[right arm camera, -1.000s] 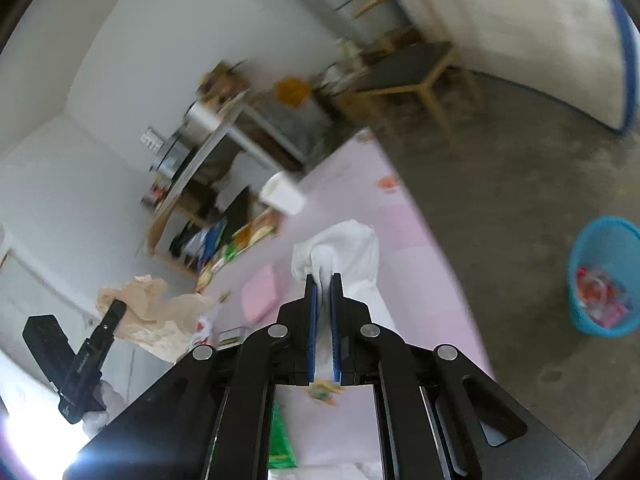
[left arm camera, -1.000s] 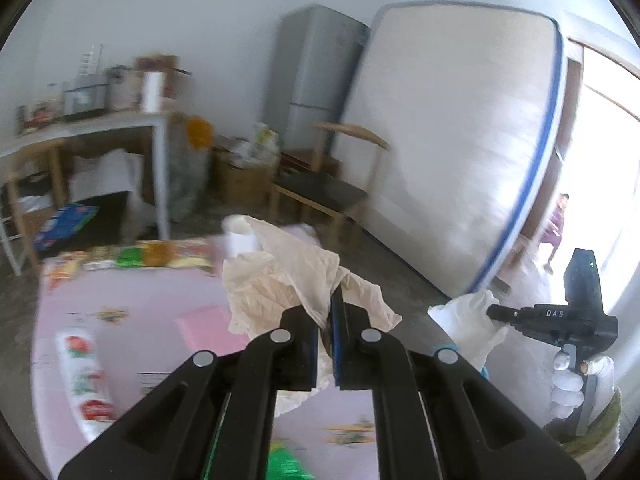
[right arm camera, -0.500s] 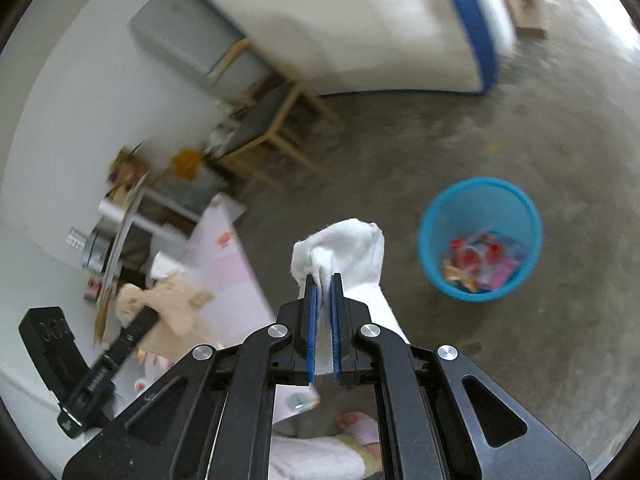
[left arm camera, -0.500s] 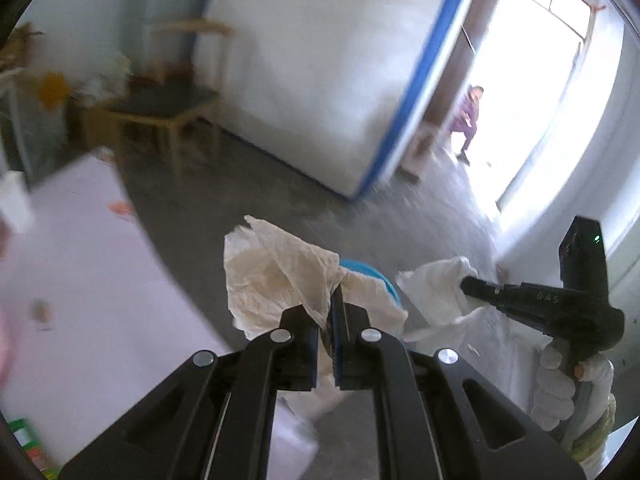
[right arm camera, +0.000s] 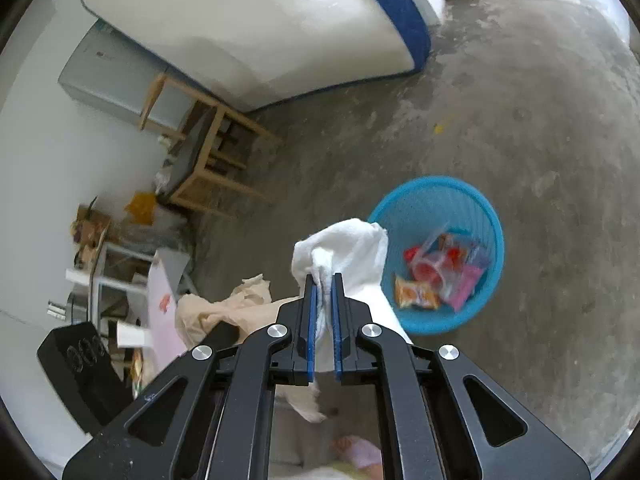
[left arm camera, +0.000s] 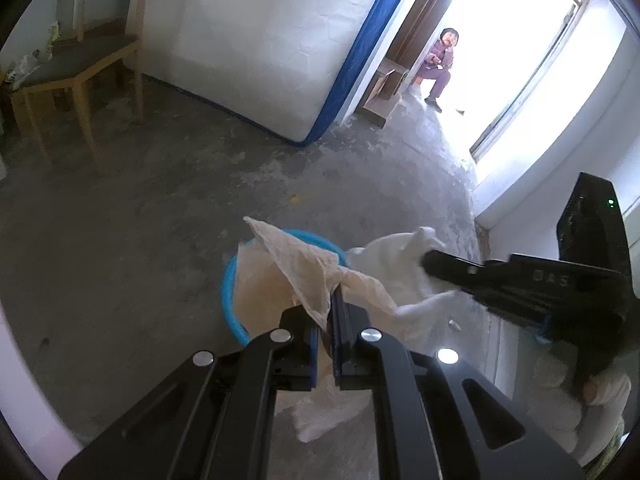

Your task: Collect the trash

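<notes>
The left claw (left arm camera: 332,312) pinches a crumpled beige paper napkin (left arm camera: 304,268) over the blue trash basket (right arm camera: 476,208). The right claw (right arm camera: 322,284), its jaws opening, has a white tissue (right arm camera: 352,248) between them, just beside the rim. Centre both over the basket's mouth before release.

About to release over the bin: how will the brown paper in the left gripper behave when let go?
Probably floppy: the brown paper drapes limply from the left gripper. Likely light, so it may flutter. It spreads across the blue basket rim, so it could snag there.
</notes>
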A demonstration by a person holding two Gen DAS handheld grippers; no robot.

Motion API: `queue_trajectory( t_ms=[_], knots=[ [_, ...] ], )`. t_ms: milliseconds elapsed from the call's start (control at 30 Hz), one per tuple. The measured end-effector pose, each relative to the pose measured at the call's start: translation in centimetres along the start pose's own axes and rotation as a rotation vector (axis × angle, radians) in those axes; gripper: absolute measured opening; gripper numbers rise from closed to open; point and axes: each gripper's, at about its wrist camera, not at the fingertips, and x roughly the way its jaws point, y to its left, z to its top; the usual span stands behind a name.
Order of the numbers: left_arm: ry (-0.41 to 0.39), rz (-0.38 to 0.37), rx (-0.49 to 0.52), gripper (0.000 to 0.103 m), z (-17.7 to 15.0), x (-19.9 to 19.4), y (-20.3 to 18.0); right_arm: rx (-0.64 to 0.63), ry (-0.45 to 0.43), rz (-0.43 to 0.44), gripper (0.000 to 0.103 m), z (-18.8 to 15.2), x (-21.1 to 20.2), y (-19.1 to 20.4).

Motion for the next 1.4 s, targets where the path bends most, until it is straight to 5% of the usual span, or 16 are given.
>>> queue_trajectory(
  t_ms=[67, 100, 133, 167, 333, 633, 900, 1167, 1400],
  knots=[
    [0.014, -0.007, -0.014, 0.023, 0.1, 1.8, 0.0, 0.018, -0.008, -0.022, 0.010, 1.1, 1.5, -0.6],
    [0.020, 0.009, -0.028, 0.045, 0.1, 2.9, 0.2, 0.022, -0.008, -0.032, 0.012, 1.3, 2.1, -0.9],
    [0.012, 0.030, -0.040, 0.053, -0.2, 3.3, 0.5, 0.028, 0.002, -0.043, 0.021, 1.5, 3.0, -1.3],
    [-0.003, 0.054, -0.051, 0.053, -0.4, 3.4, 0.8, 0.039, 0.010, -0.051, 0.032, 1.6, 3.6, -1.8],
    [-0.019, 0.039, -0.129, 0.055, -1.2, 2.0, 2.0, 0.063, 0.060, -0.095, 0.040, 0.5, 5.6, -3.7],
    [-0.145, 0.032, -0.097, 0.056, -0.2, -4.5, 1.8, -0.031, 0.024, -0.125, 0.040, -1.3, 2.6, -2.7],
    [-0.272, -0.005, -0.063, 0.064, -1.7, -15.2, 1.5, -0.218, 0.003, -0.151, 0.041, -3.5, 1.0, 0.8],
    [-0.358, 0.131, -0.102, 0.074, -6.8, -28.1, 5.3, -0.359, 0.075, -0.143, 0.055, -6.5, 4.3, 3.8],
    [-0.422, 0.286, -0.187, 0.075, -14.2, -37.5, 12.0, -0.423, 0.206, -0.239, 0.055, -9.3, 13.4, 4.6]
  ],
)
